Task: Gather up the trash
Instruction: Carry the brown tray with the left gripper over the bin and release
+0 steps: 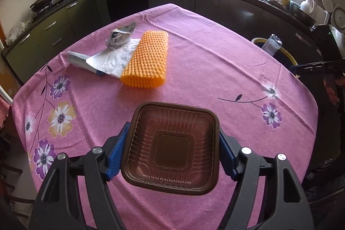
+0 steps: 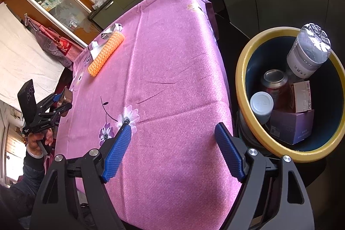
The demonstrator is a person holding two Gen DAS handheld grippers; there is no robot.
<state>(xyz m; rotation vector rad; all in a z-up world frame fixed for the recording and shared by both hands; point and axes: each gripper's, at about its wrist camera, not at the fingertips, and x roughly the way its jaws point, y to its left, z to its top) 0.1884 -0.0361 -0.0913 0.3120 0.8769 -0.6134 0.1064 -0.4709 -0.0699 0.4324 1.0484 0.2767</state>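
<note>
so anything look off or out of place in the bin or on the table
One thing: the clear plastic bottle stands bottom-up in the yellow-rimmed bin, poking above the rim rather than lying inside. On the table, the crumpled wrapper and orange foam net are just uncollected trash.

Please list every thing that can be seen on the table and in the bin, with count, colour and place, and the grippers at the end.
brown square plastic tray: 1, brown, between the left gripper's fingers above the table's near edge
orange bumpy foam sleeve: 1, orange, table's far left
white sheet of paper: 1, white, partly under the sleeve
crumpled printed wrapper: 1, white and blue, behind the paper
pink floral tablecloth: 1, pink, covering the table
yellow-rimmed bin: 1, dark inside, beside the table
clear plastic bottle: 1, leaning in bin
red drink can: 1, in bin
purple cardboard box: 1, in bin
left gripper: closed on tray
right gripper: open, empty
</note>
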